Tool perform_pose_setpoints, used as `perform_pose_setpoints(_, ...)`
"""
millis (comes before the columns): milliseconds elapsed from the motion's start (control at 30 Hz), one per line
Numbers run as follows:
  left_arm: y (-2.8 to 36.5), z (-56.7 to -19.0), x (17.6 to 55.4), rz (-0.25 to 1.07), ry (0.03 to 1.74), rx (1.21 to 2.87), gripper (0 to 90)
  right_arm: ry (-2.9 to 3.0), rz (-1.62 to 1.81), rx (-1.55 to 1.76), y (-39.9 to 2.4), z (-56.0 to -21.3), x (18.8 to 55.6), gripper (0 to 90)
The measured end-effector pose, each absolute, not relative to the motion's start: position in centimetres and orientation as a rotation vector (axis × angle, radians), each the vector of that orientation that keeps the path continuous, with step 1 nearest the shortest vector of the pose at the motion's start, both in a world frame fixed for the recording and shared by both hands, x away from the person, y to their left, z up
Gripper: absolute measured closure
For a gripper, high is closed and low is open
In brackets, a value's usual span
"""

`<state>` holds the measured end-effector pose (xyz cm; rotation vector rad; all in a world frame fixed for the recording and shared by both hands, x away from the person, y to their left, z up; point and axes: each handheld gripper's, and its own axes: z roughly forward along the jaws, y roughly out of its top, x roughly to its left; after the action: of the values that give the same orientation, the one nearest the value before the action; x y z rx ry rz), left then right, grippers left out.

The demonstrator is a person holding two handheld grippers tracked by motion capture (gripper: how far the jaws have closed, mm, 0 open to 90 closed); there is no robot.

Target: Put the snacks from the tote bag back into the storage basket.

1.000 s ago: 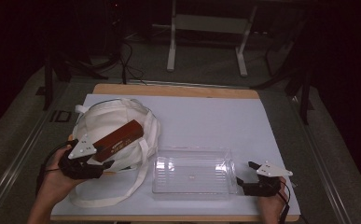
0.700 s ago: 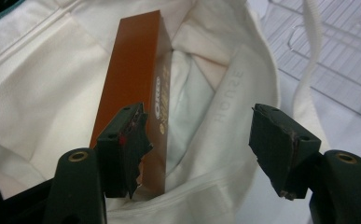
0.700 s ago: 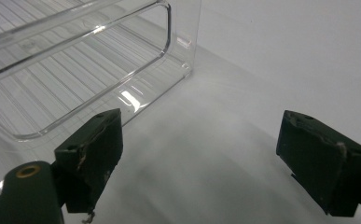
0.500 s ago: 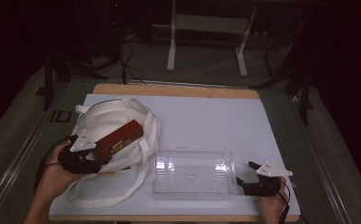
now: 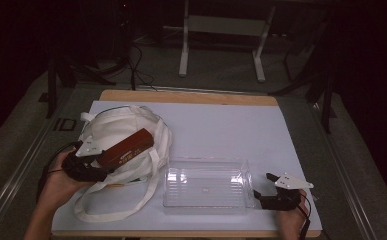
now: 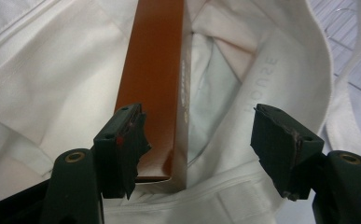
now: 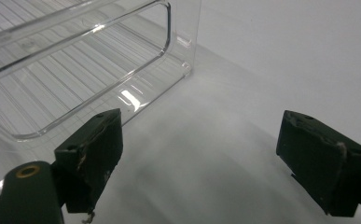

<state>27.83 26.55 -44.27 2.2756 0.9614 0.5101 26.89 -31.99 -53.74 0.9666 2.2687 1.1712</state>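
A long brown box (image 5: 127, 147) lies tilted in the mouth of a white cloth tote bag (image 5: 121, 125) at the table's left. In the left gripper view the box's (image 6: 157, 70) near end stands between the jaws of my left gripper (image 6: 194, 121), against the left pad and well apart from the right pad. These jaws have just been opening, and the bag (image 6: 52, 70) lies under and around the box. My left gripper (image 5: 101, 164) sits at the bag's left edge. My right gripper (image 5: 262, 185) rests open beside the right end of a clear plastic container (image 5: 206, 162).
The white mat (image 5: 221, 125) covers the wooden tabletop, bare behind the container. The bag's straps (image 5: 116, 210) loop toward the front edge. In the right gripper view the container's corner (image 7: 178, 51) is to the left of my right gripper (image 7: 201, 130). Table legs and cables stand on the dark floor beyond.
The left hand has shifted slightly at the bag's edge. The box, the bag, the container and the right gripper stay where they were.
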Motion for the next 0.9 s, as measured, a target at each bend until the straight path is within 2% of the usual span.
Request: perform_pose_setpoints(900, 27.8, -45.9, 30.5, 0.46, 1.055, 2.331, 34.6, 2.274, 1.173, 0.961, -32.0, -53.7, 26.9, 14.5)
